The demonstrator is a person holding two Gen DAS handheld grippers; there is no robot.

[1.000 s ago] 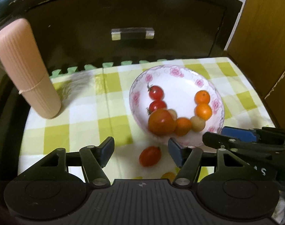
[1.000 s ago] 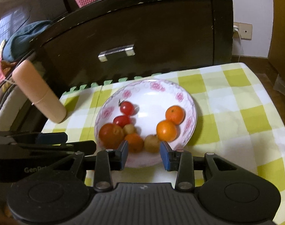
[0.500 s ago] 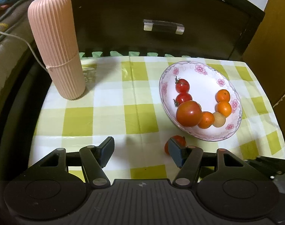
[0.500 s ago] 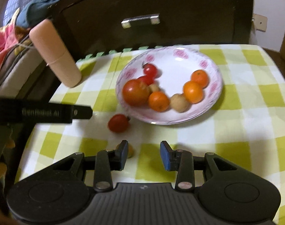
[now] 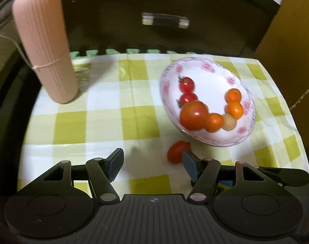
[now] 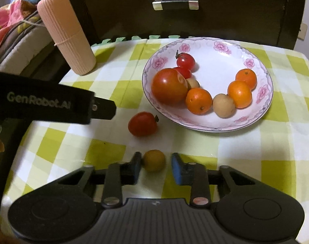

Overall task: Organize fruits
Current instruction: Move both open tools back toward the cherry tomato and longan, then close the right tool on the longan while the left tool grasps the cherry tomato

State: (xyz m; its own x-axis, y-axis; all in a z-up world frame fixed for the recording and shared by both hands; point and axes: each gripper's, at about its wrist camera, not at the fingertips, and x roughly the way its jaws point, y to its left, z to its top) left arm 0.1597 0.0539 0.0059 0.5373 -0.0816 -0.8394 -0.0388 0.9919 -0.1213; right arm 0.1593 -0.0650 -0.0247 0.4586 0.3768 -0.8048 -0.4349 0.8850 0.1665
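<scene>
Cabinet [image 6: 195,20]: dark wood, standing behind the table, with a metal handle [image 6: 175,4] on its front.
Tablecloth [image 6: 266,142]: yellow-green and white checks, covering the whole table top.
Pink case [image 6: 66,31]: ribbed cylinder, upright on the far left corner of the cloth, a thin string tied round it.
Plate [image 6: 262,65]: white with a pink flower rim, on the right half of the cloth; the fruit lies in a curve along its near side.
Large tomato [image 6: 168,86]: biggest fruit, at the left end of the curve, on the plate.
Oranges: one small orange [image 6: 198,101] touches the large tomato, two more [image 6: 239,94] [image 6: 246,78] sit together on the right.
Pale fruit [image 6: 223,105]: round and tan, between the oranges; a second one [image 6: 193,83] shows only partly behind the large tomato.
Cherry tomatoes on plate: two, red, [image 6: 185,61] and [image 6: 183,72], behind the large tomato.
Loose cherry tomato [image 6: 142,123]: on the cloth, just off the plate's near left rim.
Yellow fruit [image 6: 153,160]: small, round, on the cloth nearer than the loose tomato.
Left gripper [image 5: 152,161]: fingers spread wide, nothing between them; its right fingertip [image 5: 190,162] hides part of the loose tomato in the left wrist view.
Right gripper [image 6: 156,167]: jaws have just been closing around the yellow fruit; the left pad [image 6: 136,166] meets it, a narrow gap shows at the right pad.
</scene>
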